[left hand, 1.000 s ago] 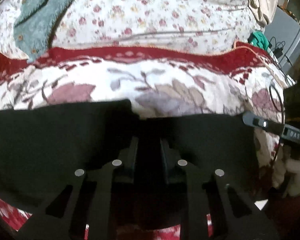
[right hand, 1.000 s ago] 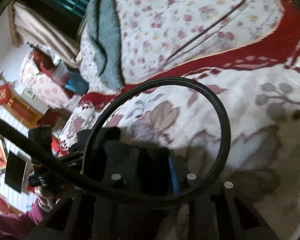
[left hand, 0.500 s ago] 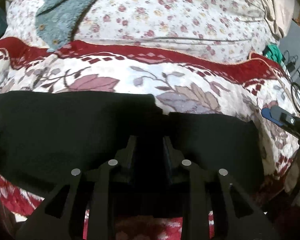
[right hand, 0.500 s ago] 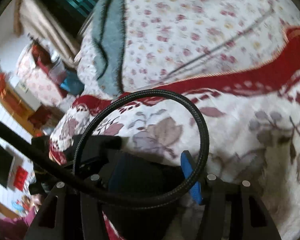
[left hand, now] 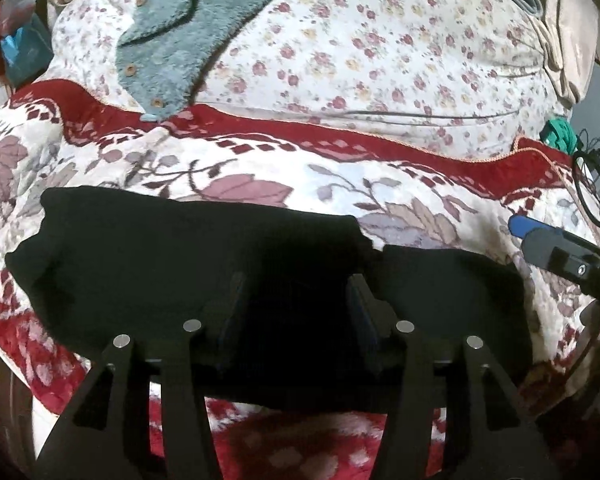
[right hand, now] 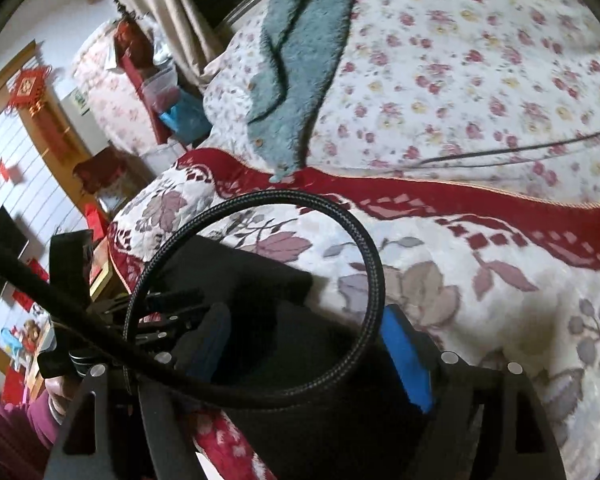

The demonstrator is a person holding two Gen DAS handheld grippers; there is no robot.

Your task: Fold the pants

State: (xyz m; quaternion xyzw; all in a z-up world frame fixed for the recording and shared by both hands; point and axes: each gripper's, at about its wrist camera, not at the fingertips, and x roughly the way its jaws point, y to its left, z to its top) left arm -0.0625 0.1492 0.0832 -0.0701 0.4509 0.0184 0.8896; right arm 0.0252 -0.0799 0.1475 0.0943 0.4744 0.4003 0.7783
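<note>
The black pants (left hand: 160,264) lie folded flat on the leaf-patterned blanket (left hand: 340,184) at the bed's near edge. They also show in the right wrist view (right hand: 268,288). My left gripper (left hand: 296,292) is open, its fingers spread just above the pants' middle, holding nothing. My right gripper (right hand: 308,344) is open too, its blue-padded fingers (right hand: 404,356) spread over the pants' right end. It appears from the side in the left wrist view (left hand: 548,244), at the right.
A teal fleece garment (left hand: 188,40) lies on the floral quilt (left hand: 380,60) at the back. A braided black cable loop (right hand: 364,248) hangs across the right wrist view. Cables (left hand: 592,184) lie at the bed's right edge. Room furniture (right hand: 132,60) stands left.
Both grippers have opened and let go of the pants, then drawn back and up. The pants now lie flat on the blanket, more of them visible.
</note>
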